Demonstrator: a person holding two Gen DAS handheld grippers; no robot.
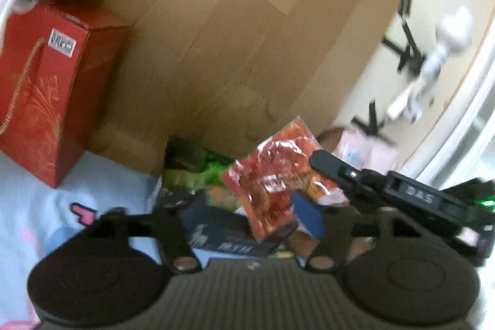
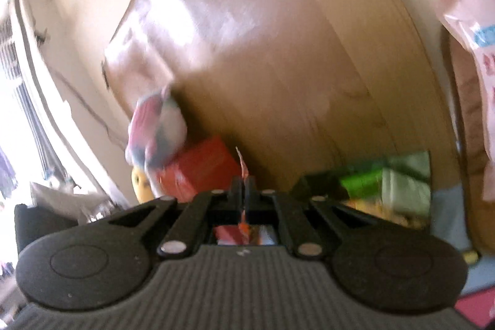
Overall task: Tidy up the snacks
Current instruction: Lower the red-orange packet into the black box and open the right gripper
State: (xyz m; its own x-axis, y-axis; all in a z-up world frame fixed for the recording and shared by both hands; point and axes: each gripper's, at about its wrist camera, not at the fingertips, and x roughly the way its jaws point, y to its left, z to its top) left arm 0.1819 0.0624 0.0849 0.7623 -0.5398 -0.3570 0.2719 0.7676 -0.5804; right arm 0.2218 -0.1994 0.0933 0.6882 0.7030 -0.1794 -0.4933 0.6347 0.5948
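The red foil snack packet [image 1: 272, 178] hangs in the air, pinched by its edge in the right gripper [image 2: 244, 190], whose jaws are pressed together on the thin seal so that the packet dangles freely and can be carried clear of the pile. In the left wrist view that gripper [image 1: 321, 163] reaches in from the right with the packet hanging below its tip. The left gripper [image 1: 247, 225] sits behind it with its jaws spread and nothing pressed between them; it looks to have given up the packet or to be standing ready for another.

Below the packet lies a heap of other snacks: a dark box with a white animal on it [image 1: 216, 231] and green wrappers [image 1: 213, 172], all resting on a pale blue bed sheet [image 1: 92, 184]. A green-and-silver bag [image 2: 389, 184] shows beside the right gripper. Behind the heap stands a large cardboard box [image 1: 241, 45], with a red gift bag [image 1: 52, 95] leaning just beside it and a pink pack [image 2: 473, 57] farther to the right. The raised hold probably serves to sort this packet apart from the rest.
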